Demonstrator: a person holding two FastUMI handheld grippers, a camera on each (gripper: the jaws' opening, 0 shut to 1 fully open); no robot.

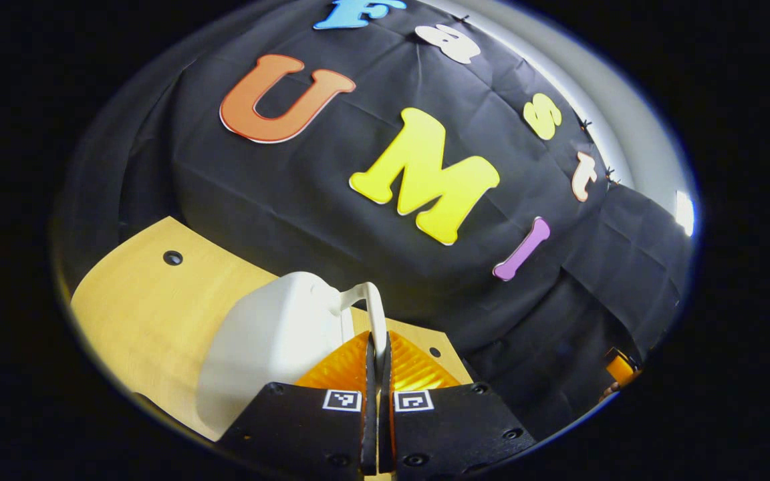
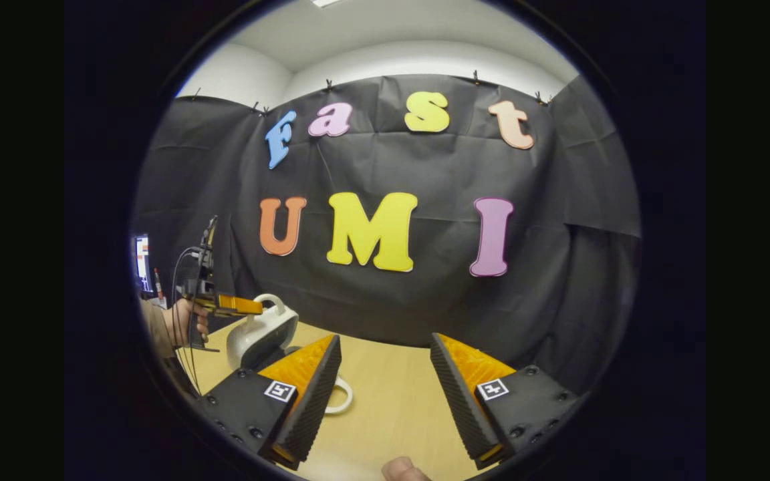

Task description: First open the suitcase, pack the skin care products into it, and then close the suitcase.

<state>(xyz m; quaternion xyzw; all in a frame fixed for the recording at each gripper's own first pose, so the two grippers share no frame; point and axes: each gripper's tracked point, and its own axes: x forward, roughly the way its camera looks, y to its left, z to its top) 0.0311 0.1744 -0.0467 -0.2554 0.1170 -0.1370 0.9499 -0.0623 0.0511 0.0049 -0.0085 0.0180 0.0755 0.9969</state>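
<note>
Your left gripper [image 1: 377, 361] is clenched on the thin white handle [image 1: 377, 314] of the suitcase [image 1: 271, 341]; both fingers press its arch. The case lies to the left of the fingers, with its long axis running away from them, near the far edge of the wooden table [image 1: 144, 307]. Your right gripper [image 2: 385, 381] is spread wide and holds nothing. The left one [image 2: 238, 306] is the nearer, so I judge that the lift belongs to it.
</note>
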